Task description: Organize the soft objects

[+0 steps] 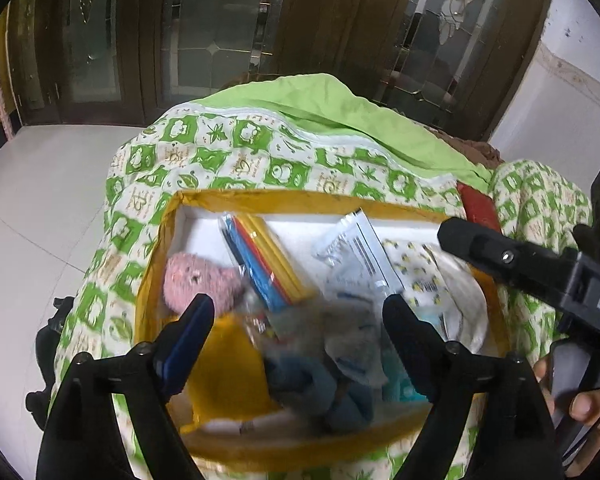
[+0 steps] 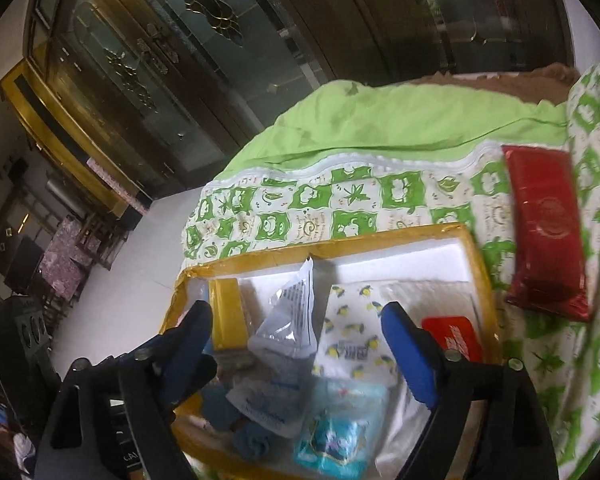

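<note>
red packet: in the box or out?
Out. The red packet lies on the green-patterned quilt, beyond the yellow-edged box.

Left claw [image 1: 298,312] and right claw [image 2: 296,320] both gape wide, angled downward, empty.

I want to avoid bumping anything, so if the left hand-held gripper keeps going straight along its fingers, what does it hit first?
Probably the blurred grey-blue soft bundle in the yellow-edged box. It lies between the open fingers of the left hand-held gripper, nearer than the pink plush toy. Depth is hard to judge in this blurred fisheye view.
</note>
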